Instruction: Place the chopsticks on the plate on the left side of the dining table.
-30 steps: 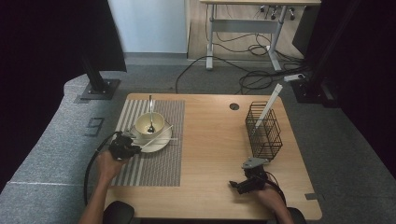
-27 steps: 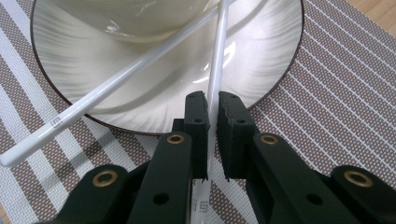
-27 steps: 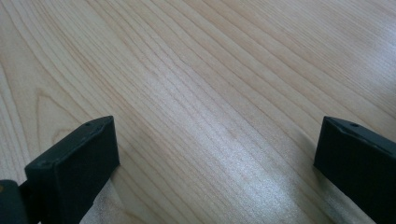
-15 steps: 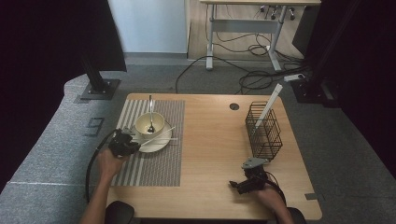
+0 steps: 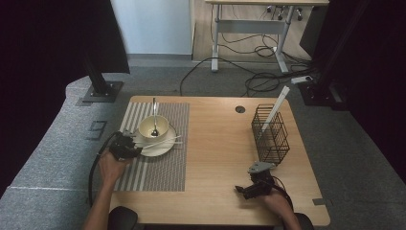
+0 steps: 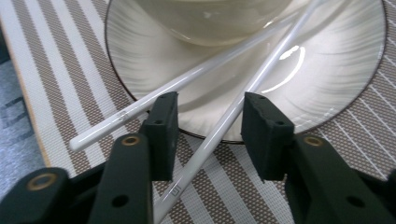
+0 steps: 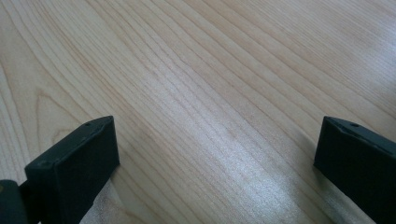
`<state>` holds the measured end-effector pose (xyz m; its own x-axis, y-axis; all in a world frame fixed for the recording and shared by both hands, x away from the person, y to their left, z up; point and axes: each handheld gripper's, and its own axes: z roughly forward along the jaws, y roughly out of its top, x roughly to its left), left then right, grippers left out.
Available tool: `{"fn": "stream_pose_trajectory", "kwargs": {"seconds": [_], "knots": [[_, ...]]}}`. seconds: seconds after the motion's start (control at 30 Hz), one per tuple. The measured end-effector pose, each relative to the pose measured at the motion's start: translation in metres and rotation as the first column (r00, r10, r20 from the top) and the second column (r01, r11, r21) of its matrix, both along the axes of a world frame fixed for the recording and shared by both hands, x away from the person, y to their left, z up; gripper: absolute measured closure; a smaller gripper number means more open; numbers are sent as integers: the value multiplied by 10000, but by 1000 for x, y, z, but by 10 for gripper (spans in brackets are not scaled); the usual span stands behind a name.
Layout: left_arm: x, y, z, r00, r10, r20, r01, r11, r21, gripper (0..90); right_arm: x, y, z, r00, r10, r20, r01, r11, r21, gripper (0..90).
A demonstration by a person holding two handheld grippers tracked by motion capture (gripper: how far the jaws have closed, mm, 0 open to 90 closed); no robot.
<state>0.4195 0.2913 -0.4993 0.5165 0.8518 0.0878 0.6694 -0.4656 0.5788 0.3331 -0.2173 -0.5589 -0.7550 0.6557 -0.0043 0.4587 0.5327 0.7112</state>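
Your left gripper (image 6: 208,135) sits at the near edge of the plate (image 6: 327,74) on the striped placemat (image 6: 70,70). Its fingers (image 6: 163,126) have just been opening and stand apart, with one white chopstick (image 6: 224,123) lying loose between them; the second chopstick (image 6: 154,95) runs just outside. Your right gripper (image 7: 215,154) rests over bare tabletop (image 7: 210,70), fingers wide apart.

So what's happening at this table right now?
A person works with a handheld gripper in each hand. The left gripper sits at the near edge of the plate, its jaws just opening around one white chopstick without pressing it; a second chopstick lies beside it. A bowl with a spoon stands on the plate. The right gripper is open over bare table.
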Motion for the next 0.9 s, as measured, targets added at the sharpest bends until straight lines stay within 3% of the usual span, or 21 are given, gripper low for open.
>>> {"fn": "stream_pose_trajectory", "kwargs": {"seconds": [0.2,0.67,0.9], "knots": [[1,1,0,9987,458,208,-464,9985,286,485,0,0,0,10000,-1,-2,1,10000,0,0],[5,7,0,9941,1035,313,-1045,9940,309,422,0,0,0,10000,-1,-1,1,10000,2,0],[4,10,0,9936,1070,361,-1074,9942,109,416,0,0,0,10000,1,1,-1,10000,0,0]]}}
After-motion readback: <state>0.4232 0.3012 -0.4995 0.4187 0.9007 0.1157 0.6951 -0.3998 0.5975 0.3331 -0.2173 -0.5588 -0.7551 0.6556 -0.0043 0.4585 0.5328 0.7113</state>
